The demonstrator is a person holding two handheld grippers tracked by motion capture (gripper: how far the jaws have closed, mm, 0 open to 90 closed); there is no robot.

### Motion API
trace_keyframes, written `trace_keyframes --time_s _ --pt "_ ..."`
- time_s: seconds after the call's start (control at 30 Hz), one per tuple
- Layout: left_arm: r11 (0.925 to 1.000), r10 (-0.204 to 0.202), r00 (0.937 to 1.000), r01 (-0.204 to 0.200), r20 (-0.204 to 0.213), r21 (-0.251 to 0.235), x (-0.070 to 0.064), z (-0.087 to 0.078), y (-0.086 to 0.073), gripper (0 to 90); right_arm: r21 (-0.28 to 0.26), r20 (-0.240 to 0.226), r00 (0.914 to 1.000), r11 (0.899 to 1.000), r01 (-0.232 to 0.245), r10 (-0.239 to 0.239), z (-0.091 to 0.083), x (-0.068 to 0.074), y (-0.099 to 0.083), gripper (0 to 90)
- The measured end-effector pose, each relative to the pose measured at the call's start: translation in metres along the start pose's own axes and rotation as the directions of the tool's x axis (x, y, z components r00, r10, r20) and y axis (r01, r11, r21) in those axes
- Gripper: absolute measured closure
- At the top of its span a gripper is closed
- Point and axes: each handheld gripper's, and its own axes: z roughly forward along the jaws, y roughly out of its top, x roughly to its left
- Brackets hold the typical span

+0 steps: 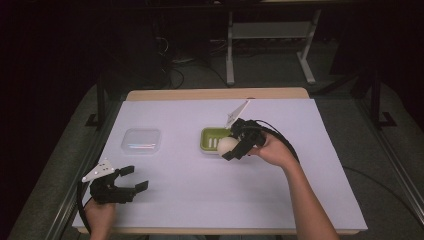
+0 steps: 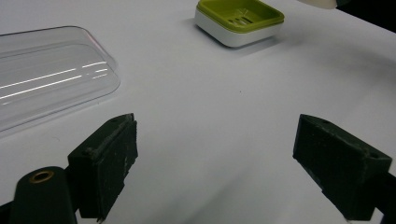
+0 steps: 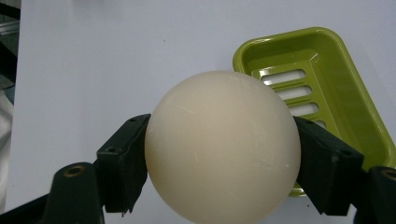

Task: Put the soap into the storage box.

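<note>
The jaws of the right gripper [image 1: 231, 146] are clamped on either side of a cream-coloured, smooth round ball of soap [image 3: 222, 145], one black pad pressed to each flank. In the high view the ball [image 1: 226, 145] sits at the near right corner of the green rectangular plastic soap dish [image 1: 212, 139]; whether it is held clear of the rim or touching it cannot be told.

The deciding relation: seen along the right gripper's jaws, the dish [image 3: 327, 70] lies beyond and to the right of the ball, its slotted drain floor exposed and unoccupied. The dish's long axis runs across the table, left to right, in the high view. The ball, being round, has no long axis (so its orientation should not matter to a placement). My judgement is that the ball is either about to be set into the dish or is being lifted away from it; the frames do not settle which.

The left gripper [image 1: 134, 179] is near the table's front left edge, jaws spread wide with nothing between them, well apart from the dish. The right hand is plainly the nearer.

A clear rectangular plastic lid [image 1: 142, 140] lies flat to the left of the dish, apart from it and between the two grippers. Nothing obstructs the path from ball to dish on the white table covering [image 1: 300, 190].
</note>
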Motion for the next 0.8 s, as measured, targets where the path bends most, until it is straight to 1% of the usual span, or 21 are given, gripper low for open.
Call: trace_keyframes --time_s 0.07,0.2,0.27,0.4,0.5,0.6,0.63,0.67,0.77,0.8 --pt "1.0000 0.001 1.0000 -0.001 0.001 0.004 0.000 0.000 0.000 13.2 0.010 -0.003 1.0000 1.000 -0.001 0.001 0.000 -0.003 0.003 24.5" --pt "1.0000 0.002 1.0000 -0.002 0.000 0.005 0.000 0.000 0.000 13.2 0.002 -0.003 1.0000 1.000 -0.001 0.001 0.000 -0.005 0.006 24.5" --pt "1.0000 0.001 1.0000 -0.001 0.000 0.004 0.000 0.000 0.000 13.2 -0.001 -0.011 0.9999 1.000 0.001 -0.001 0.001 -0.007 0.009 24.5" --pt "1.0000 0.002 1.0000 -0.002 -0.001 0.001 0.000 0.000 0.000 13.2 0.011 -0.009 0.9998 1.000 0.016 -0.016 0.000 -0.010 0.017 24.5" --pt "1.0000 0.003 1.0000 -0.003 0.000 0.001 0.001 0.000 0.000 13.2 0.007 -0.007 0.9997 1.000 0.022 -0.022 -0.001 -0.012 0.020 24.5" --pt "1.0000 -0.001 1.0000 0.001 -0.001 0.001 0.001 -0.001 0.000 13.2 0.011 0.003 0.9997 1.000 0.025 -0.025 -0.004 -0.015 0.027 24.5" --pt "1.0000 -0.005 1.0000 0.005 -0.003 0.001 0.001 -0.002 0.000 13.2 0.016 0.006 0.9998 1.000 0.018 -0.018 -0.005 -0.015 0.028 24.5" --pt "1.0000 -0.005 1.0000 0.005 -0.004 0.003 0.002 -0.002 0.000 13.2 0.010 0.004 0.9996 1.000 0.029 -0.029 -0.005 -0.016 0.029 24.5" --pt "0.9999 -0.015 0.9999 0.015 -0.006 -0.005 0.003 -0.002 -0.001 13.2 0.007 -0.003 0.9996 1.000 0.026 -0.026 -0.005 -0.018 0.031 24.5" --pt "0.9998 -0.020 0.9998 0.020 -0.009 -0.008 0.004 -0.003 -0.001 13.2 0.015 0.008 0.9994 0.999 0.035 -0.035 -0.005 -0.019 0.033 24.5"
